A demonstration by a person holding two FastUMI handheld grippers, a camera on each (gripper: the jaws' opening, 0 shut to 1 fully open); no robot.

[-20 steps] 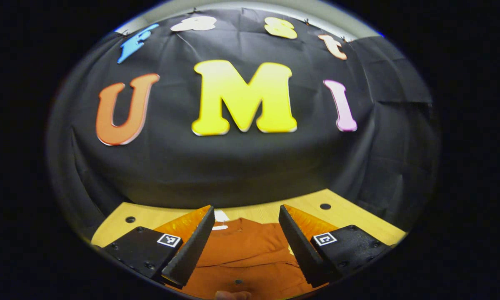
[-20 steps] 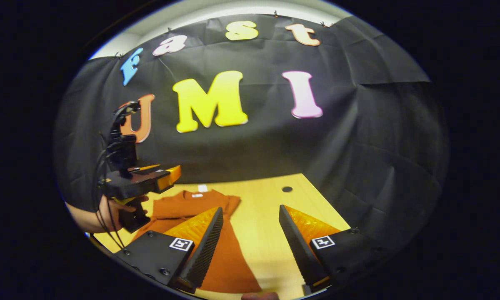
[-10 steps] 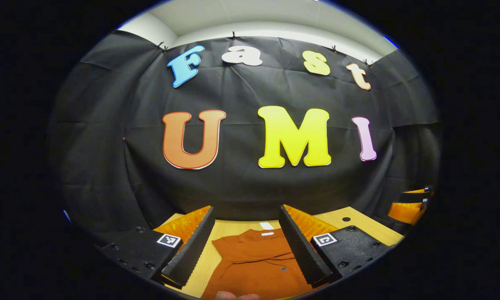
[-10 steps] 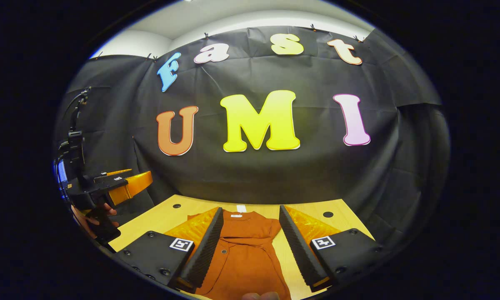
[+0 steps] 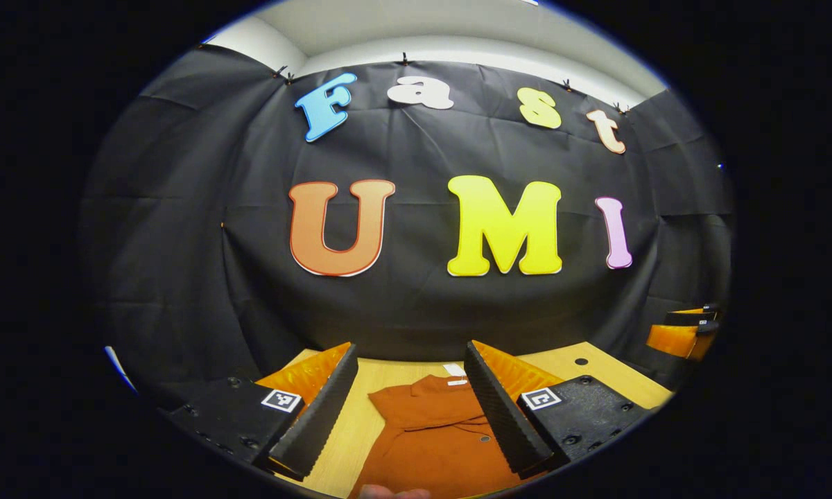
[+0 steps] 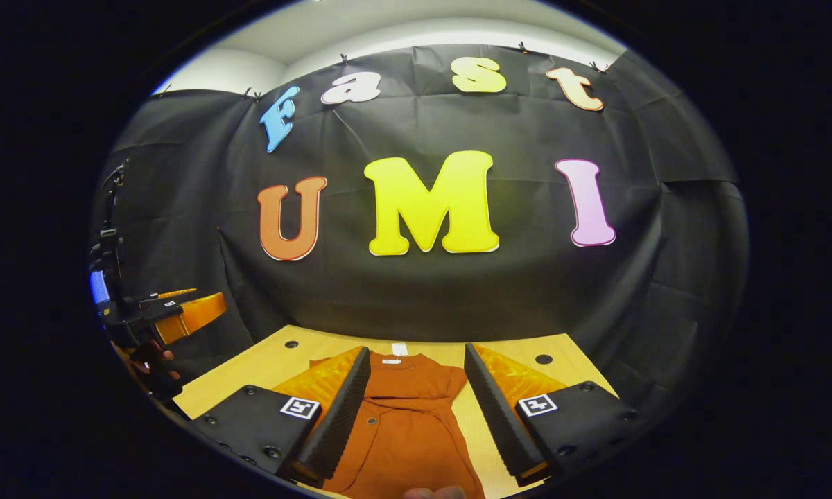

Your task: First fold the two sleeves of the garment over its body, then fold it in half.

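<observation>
A rust-orange garment (image 5: 437, 433) (image 6: 405, 416) lies flat on the light wooden table (image 5: 360, 426) (image 6: 270, 360), collar toward the back wall, with folds of cloth lying across its body. My left gripper (image 5: 410, 384) hovers above it, open, nothing between its fingers. My right gripper (image 6: 416, 384) is likewise open and held above the garment. In the right gripper view the left gripper (image 6: 180, 315) appears at the far left, held by a hand (image 6: 142, 364). In the left gripper view the right gripper (image 5: 679, 336) appears at the far right edge.
Small round holes (image 6: 543, 359) (image 5: 581, 361) dot the tabletop near its back edge. A white tag (image 6: 399, 349) sits at the garment's collar. The black cloth wall (image 6: 457, 291) closes off the table at the back and sides.
Both grippers have pulled back and tilted upward from the garment, staying open. The left gripper has shifted left, away from the right one.
</observation>
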